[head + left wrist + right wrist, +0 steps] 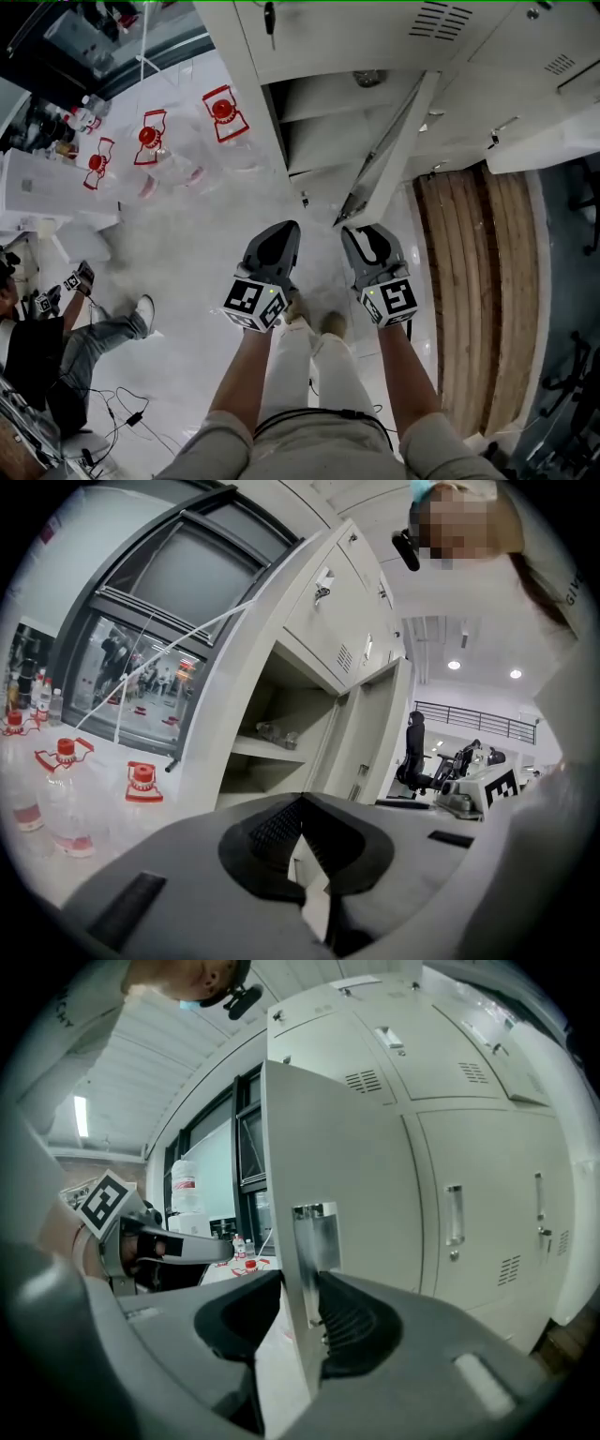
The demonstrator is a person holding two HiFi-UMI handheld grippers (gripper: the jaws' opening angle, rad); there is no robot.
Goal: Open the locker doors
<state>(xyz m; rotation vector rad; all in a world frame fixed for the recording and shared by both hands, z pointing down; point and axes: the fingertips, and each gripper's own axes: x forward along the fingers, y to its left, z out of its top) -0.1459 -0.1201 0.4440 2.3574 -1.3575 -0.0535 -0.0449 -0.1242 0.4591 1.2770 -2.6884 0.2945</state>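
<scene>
**A:** What have the right tongs (pixel 300 1283) got hold of?

**B:** The free edge of the open locker door (pixel 328 1147). They are closed onto it with one pad on each face, and the outer pad sits against the metal latch plate (pixel 314 1241).

**A:** And the left tongs (pixel 302 803)?

**B:** They're closed tip to tip with nothing in them. They sit just to the left of the right tongs at about the same reach, clear of the locker.

**A:** What lies beyond them?

**B:** Straight ahead of the left tongs is the open compartment (pixel 281 705), and the door stands out from it edge-on towards the right tongs. Its shelf (pixel 267 750) carries something small, too blurred to name. Past the door, to the right of the right tongs, are the closed doors (pixel 469 1194) with upright handles.

**A:** And farther off?

**B:** Well to the left of the left tongs, clear bottles (pixel 66 808) with red caps stand on the pale floor.
</scene>
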